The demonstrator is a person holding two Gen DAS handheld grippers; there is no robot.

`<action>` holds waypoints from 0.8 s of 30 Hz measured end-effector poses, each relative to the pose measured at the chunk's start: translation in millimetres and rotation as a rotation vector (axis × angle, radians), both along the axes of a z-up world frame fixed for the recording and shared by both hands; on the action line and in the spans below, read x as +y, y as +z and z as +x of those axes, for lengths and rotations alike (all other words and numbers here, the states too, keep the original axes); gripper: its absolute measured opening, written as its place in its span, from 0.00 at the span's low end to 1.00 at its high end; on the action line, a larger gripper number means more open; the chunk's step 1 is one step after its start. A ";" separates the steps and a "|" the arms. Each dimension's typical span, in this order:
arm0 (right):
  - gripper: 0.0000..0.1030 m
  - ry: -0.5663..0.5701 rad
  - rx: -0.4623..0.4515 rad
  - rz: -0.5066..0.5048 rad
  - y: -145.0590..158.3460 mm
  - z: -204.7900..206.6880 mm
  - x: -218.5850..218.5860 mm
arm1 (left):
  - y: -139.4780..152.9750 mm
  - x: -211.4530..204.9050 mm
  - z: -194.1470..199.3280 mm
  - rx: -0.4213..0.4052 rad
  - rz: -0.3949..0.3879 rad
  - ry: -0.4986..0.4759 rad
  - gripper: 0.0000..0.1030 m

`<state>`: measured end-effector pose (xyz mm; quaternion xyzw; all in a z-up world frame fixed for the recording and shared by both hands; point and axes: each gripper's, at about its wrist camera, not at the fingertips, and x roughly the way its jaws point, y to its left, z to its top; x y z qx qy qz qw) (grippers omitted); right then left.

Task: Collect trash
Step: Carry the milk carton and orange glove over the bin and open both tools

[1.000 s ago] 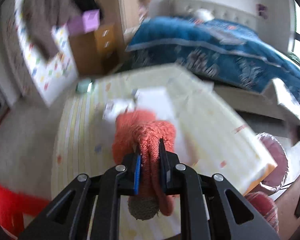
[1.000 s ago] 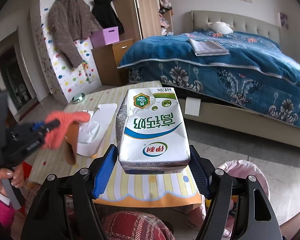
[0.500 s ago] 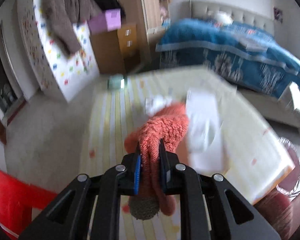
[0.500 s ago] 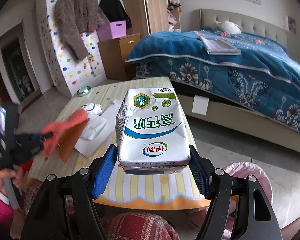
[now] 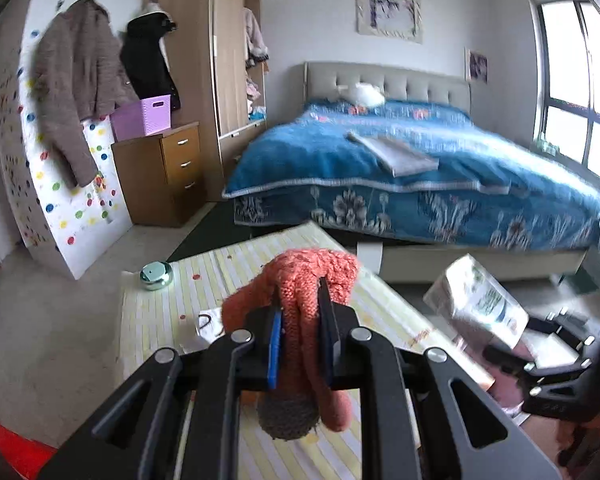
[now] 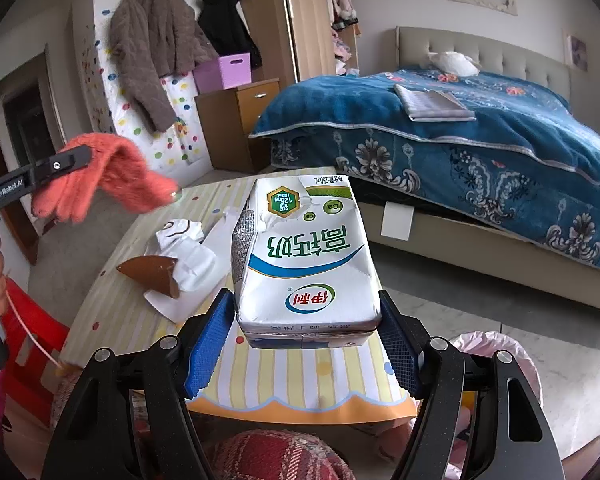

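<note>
My left gripper is shut on an orange knitted glove, which hangs over and below its pads above the striped table. In the right wrist view the same glove is held high at the left by the left gripper. My right gripper is shut on a white milk carton with green and blue print, held over the table's near edge. The carton also shows at the right of the left wrist view. White crumpled paper and a brown paper cone lie on the table.
A pink-lined trash bin stands on the floor below right of the table. A small round metal tin sits at the table's far corner. A blue-covered bed, a wooden nightstand and a red chair surround the table.
The left gripper has risen with the glove, lifting it clear of the table and uncovering the brown cone. The right gripper and carton have stayed in place.
</note>
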<state>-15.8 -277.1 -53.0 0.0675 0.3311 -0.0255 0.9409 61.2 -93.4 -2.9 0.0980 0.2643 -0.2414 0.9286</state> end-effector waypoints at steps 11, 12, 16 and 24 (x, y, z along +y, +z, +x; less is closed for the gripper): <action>0.68 -0.069 -0.025 -0.017 7.0 -20.1 -22.0 | -24.3 -51.4 -33.0 0.006 0.038 -0.122 0.13; 0.68 -0.072 -0.025 -0.017 7.1 -21.3 -23.6 | -24.1 -58.3 -36.6 0.000 0.043 -0.138 0.13; 0.68 -0.128 -0.024 -0.022 8.3 -42.4 -43.7 | -26.0 -96.3 -58.4 -0.032 0.076 -0.235 0.13; 0.69 -0.301 0.010 -0.043 0.6 -88.6 -97.8 | -45.5 -178.8 -90.9 -0.026 0.112 -0.408 0.13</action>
